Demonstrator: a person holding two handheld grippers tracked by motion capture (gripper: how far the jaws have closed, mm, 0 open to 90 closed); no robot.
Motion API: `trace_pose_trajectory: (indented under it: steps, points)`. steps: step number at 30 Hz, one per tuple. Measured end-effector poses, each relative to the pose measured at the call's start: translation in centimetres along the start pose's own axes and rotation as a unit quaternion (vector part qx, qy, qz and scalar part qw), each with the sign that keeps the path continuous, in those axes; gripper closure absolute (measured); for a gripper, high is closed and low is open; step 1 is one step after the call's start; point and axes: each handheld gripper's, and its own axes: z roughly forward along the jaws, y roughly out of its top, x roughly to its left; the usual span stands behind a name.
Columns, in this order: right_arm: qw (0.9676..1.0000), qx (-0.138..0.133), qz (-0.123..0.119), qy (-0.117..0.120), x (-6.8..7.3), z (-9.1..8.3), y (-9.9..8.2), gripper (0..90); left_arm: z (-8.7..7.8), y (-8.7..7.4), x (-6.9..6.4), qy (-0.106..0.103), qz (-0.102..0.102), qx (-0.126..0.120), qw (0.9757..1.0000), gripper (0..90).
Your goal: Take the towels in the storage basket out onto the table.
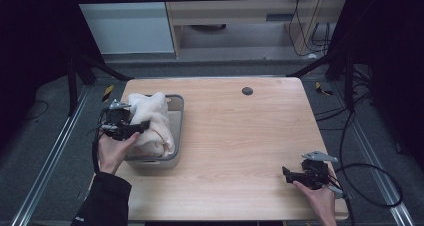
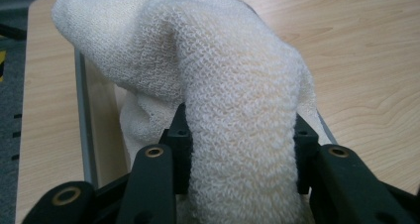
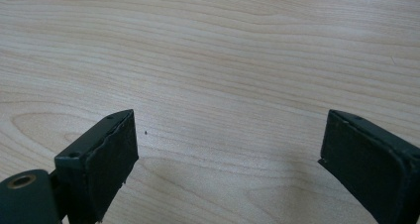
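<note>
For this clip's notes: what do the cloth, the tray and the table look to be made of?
Cloth: soft cream textile, probably cotton, with a looped knit-like weave showing close up. Tray: looks like grey metal with a dull sheen, thin rim; plastic can't be ruled out. Table: light wood or wood-look laminate, smooth and matt, grain lines running along it. The left gripper is shut on the cloth.

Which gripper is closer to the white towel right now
Left. The left gripper is at the white towel in the grey bin, its jaws closed around a fold of it. The right gripper sits open over bare table near the right front corner, far from it.
</note>
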Motion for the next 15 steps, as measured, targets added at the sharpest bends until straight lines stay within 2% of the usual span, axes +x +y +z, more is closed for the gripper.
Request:
trace_pose_trajectory:
  steps: [15]
  points:
    - [1.0000,-0.004,0.001,-0.001,0.0,-0.1,0.0,7.5,-2.8,1.7,-0.5,-0.008,0.008,-0.038,0.9992,58.2]
